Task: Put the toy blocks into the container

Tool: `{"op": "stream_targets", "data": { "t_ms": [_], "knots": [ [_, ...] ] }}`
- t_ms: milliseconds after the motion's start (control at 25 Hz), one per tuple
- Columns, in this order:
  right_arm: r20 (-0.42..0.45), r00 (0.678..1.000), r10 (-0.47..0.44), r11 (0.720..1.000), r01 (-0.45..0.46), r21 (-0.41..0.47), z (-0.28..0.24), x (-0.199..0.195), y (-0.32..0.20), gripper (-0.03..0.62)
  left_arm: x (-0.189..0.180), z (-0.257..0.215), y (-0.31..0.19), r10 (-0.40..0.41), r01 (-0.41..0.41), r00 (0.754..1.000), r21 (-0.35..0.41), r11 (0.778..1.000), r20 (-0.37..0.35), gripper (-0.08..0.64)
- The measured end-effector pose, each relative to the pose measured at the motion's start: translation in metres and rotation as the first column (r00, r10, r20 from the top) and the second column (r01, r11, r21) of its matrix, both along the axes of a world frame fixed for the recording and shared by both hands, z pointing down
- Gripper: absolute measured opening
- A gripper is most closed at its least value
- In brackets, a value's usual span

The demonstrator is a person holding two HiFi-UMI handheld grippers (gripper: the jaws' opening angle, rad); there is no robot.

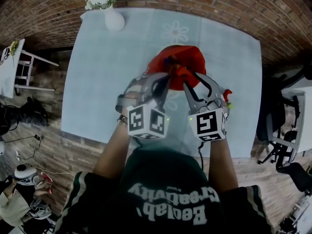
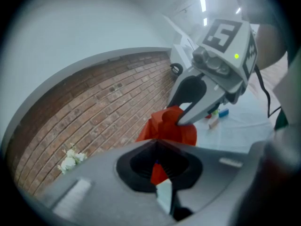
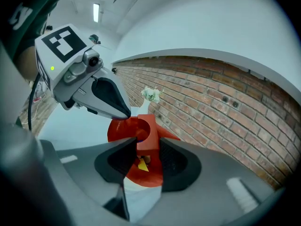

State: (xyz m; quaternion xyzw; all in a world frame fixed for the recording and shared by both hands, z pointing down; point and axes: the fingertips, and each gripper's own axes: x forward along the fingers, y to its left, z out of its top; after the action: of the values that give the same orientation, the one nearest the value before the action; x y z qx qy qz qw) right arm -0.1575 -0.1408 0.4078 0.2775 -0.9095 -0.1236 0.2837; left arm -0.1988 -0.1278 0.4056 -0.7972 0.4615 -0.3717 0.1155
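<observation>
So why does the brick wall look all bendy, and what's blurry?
Left gripper view: the wide lens bends the brick wall into an arc, with dark corners. Right gripper view: same bend; the red plastic container looks soft up close. Head view: the pale blue table bulges, edges curved.

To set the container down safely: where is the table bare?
Bare: the tablecloth between vase and red container, also its far right corner. Crowded: near middle, where left gripper and right gripper hold the container, small blocks beside.
</observation>
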Motion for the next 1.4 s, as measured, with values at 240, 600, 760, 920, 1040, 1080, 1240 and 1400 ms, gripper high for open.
{"op": "stream_targets", "data": {
  "t_ms": [240, 600, 760, 920, 1040, 1080, 1240, 1400],
  "knots": [
    [-0.02, 1.0, 0.002, 1.0, -0.002, 0.002, 0.008, -0.011, -0.009, 0.31, -0.006, -0.003, -0.002, -0.004, 0.004, 1.0, 0.004, 1.0, -0.01, 0.003],
    [-0.033, 0.999, 0.013, 0.999, -0.011, 0.039, 0.005, -0.001, -0.002, 0.225, -0.001, -0.002, 0.0, 0.004, -0.004, 1.0, -0.002, 1.0, -0.015, 0.003],
    [-0.03, 0.999, 0.03, 0.997, -0.027, 0.079, -0.004, 0.008, 0.003, 0.006, 0.004, -0.002, 0.003, 0.01, -0.01, 1.0, -0.001, 1.0, -0.005, 0.005],
    [-0.012, 1.0, 0.029, 0.996, -0.027, 0.082, -0.009, 0.016, 0.01, 0.006, 0.014, -0.006, 0.009, 0.02, -0.02, 1.0, 0.005, 1.0, 0.002, 0.005],
    [0.004, 0.999, 0.035, 0.996, -0.036, 0.084, -0.013, 0.026, 0.018, 0.006, 0.025, -0.008, 0.014, 0.033, -0.033, 0.999, 0.012, 0.999, 0.008, 0.005],
    [0.006, 0.999, 0.039, 0.995, -0.039, 0.089, -0.015, 0.03, 0.02, 0.007, 0.029, -0.009, 0.016, 0.039, -0.039, 0.999, 0.015, 0.999, 0.011, 0.005],
    [-0.003, 0.999, 0.051, 0.993, -0.05, 0.109, -0.02, 0.051, 0.031, 0.006, 0.05, -0.012, 0.025, 0.061, -0.062, 0.998, 0.017, 0.998, 0.017, 0.004],
    [0.002, 0.997, 0.075, 0.991, -0.075, 0.111, -0.022, 0.079, 0.042, 0.007, 0.079, -0.013, 0.032, 0.096, -0.097, 0.995, 0.016, 0.995, 0.016, 0.005]
  ]
}}
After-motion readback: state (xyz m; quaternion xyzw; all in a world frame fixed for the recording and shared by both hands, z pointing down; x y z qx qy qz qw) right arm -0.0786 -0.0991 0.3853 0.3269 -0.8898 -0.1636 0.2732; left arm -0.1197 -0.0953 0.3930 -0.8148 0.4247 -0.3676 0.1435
